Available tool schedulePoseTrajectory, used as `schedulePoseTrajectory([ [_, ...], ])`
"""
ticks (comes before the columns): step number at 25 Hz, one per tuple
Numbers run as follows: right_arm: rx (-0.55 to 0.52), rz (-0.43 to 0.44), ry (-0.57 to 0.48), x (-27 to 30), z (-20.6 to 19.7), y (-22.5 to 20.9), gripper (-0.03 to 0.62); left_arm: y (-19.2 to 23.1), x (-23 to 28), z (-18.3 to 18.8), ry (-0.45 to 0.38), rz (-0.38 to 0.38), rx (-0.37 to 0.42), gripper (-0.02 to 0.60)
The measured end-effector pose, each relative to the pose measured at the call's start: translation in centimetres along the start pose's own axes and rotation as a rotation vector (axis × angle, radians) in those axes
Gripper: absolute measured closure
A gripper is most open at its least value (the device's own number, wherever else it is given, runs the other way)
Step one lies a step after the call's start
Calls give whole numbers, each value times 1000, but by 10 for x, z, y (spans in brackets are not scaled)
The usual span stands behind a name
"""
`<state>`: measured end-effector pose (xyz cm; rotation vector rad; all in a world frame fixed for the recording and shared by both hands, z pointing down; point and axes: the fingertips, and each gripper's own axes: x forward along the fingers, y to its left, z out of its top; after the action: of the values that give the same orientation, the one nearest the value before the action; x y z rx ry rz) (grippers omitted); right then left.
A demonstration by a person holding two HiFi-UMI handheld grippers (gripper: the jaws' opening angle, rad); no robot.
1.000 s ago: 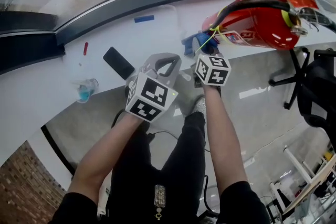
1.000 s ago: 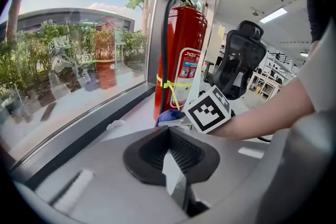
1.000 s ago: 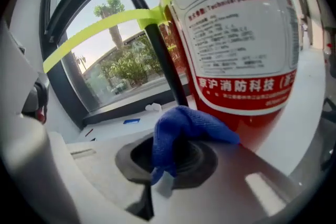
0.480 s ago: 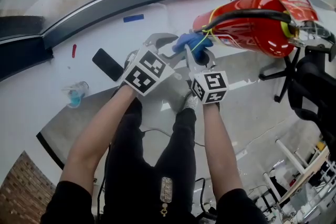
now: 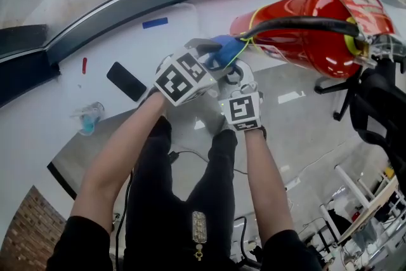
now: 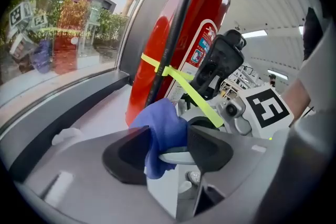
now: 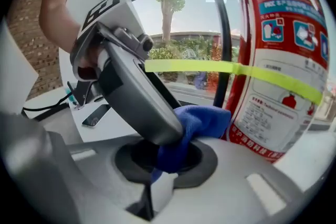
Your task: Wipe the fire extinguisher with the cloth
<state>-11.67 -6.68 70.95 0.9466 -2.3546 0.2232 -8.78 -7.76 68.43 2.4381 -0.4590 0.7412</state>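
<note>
Right gripper view shows the right claw [image 7: 170, 160] clamped shut on the blue cloth [image 7: 202, 119], with a wad of it bulging out past the tips. In the left gripper view the left claw [image 6: 168, 150] stands with its jaws apart. They have just been opening, and the cloth hangs in the gap between them together with the tip of the right claw. The cloth brushes one jaw, but the pads do not look pressed on it.

Just beyond the cloth, straight ahead of both claws, is the red fire extinguisher [image 6: 173, 44]. It stands upright on the white worktop [image 5: 158, 54], close to the window [image 6: 68, 34], so its long axis runs up and down across the line the claws point along. A black hose [image 6: 181, 23] runs down its front, and a yellow-green strap [image 7: 236, 67] crosses its label. In the head view both claws meet at the foot of the cylinder, the right one slightly lower in the picture. Whether the cloth already touches the red body I cannot tell.

My reading is that a handover is in hand. The left claw looks set to close where the cloth already sits. Once one claw has it alone, the wiping would run along the height of the cylinder, and the hose and strap are likely to snag it.
</note>
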Motion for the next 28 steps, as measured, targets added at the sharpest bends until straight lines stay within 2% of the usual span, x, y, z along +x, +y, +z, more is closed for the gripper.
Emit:
schedulePoseTrajectory([
  [3, 23, 4, 48, 3, -9, -3, 548, 0, 5, -1, 30, -6, 7, 416],
  [4, 36, 16, 69, 5, -13, -2, 539, 4, 6, -3, 45, 12, 16, 481],
  [5, 51, 26, 89, 5, -17, -2, 506, 9, 6, -5, 56, 38, 15, 510],
  [7, 82, 29, 122, 2, -25, -4, 412, 23, 6, -8, 61, 96, 0, 517],
  [10, 94, 27, 152, -15, -33, -3, 401, 41, 13, -11, 89, 160, 26, 517],
  [13, 52, 75, 184, -36, -40, 12, 401, 53, 31, -21, 128, 199, 54, 515],
  [16, 1, 106, 224, -57, -49, 20, 401, 56, 49, -28, 146, 189, 95, 515],
  [19, 14, 84, 240, -73, -58, 15, 401, 56, 52, -27, 145, 174, 131, 515],
  [23, 41, 60, 236, -83, -55, 12, 401, 47, 33, -9, 71, 174, 176, 518],
  [28, 30, 41, 231, -99, -30, 6, 401, 32, 3, 25, 21, 161, 299, 518],
])
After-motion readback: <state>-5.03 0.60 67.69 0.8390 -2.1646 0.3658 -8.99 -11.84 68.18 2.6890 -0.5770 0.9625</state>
